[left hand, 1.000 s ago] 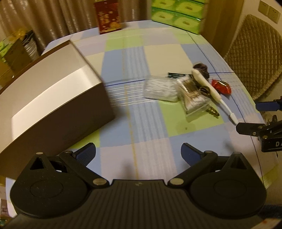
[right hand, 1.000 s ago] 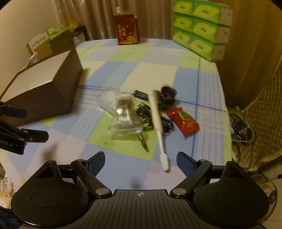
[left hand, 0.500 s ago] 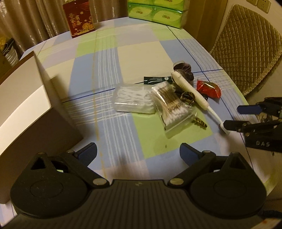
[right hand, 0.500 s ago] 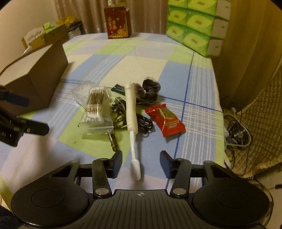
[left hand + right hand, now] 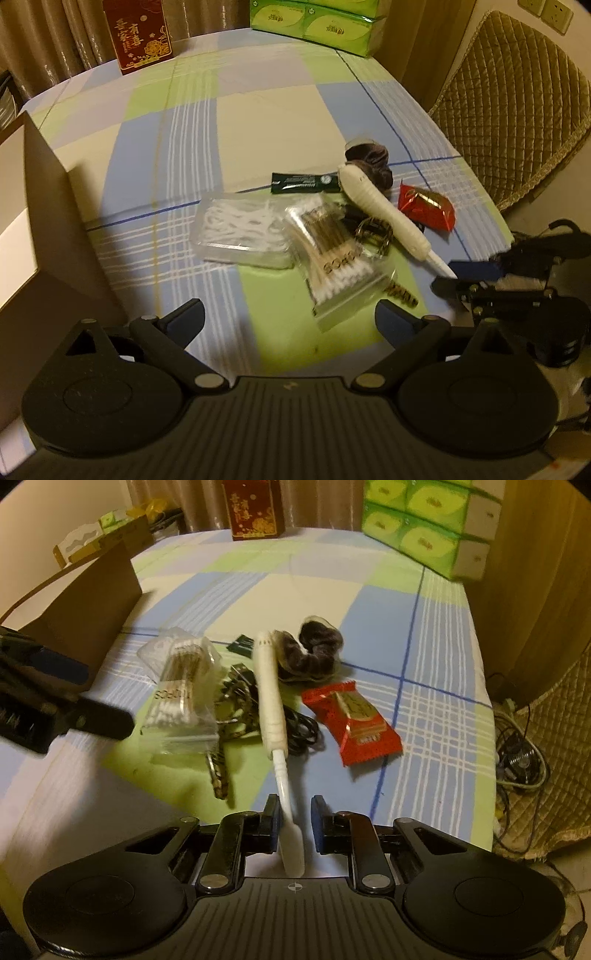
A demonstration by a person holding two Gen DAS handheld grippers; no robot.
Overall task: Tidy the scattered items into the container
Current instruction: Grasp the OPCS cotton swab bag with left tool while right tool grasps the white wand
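Observation:
A white toothbrush (image 5: 269, 701) (image 5: 384, 218) lies across a pile on the checked tablecloth. My right gripper (image 5: 294, 823) (image 5: 448, 275) is closing with the brush head between its pads; a thin gap still shows at the right pad. The pile also holds a bag of cotton swabs (image 5: 332, 258) (image 5: 181, 698), a clear box of floss picks (image 5: 240, 229), a dark scrunchie (image 5: 314, 650), a red candy packet (image 5: 354, 720), a dark sachet (image 5: 303, 182), keys and a black cable (image 5: 236, 701). My left gripper (image 5: 290, 315) (image 5: 85, 690) hovers wide, closing slightly, nothing gripped. The cardboard box (image 5: 33, 221) (image 5: 81, 602) stands at the left.
A red gift box (image 5: 138, 33) and green tissue packs (image 5: 325, 22) stand at the table's far end. A quilted chair (image 5: 509, 103) is beyond the right edge, with cables on the floor (image 5: 517, 753).
Both grippers have come down closer to the pile. The right jaws have narrowed from wide to close around the toothbrush head. The left gripper has moved right, away from the box.

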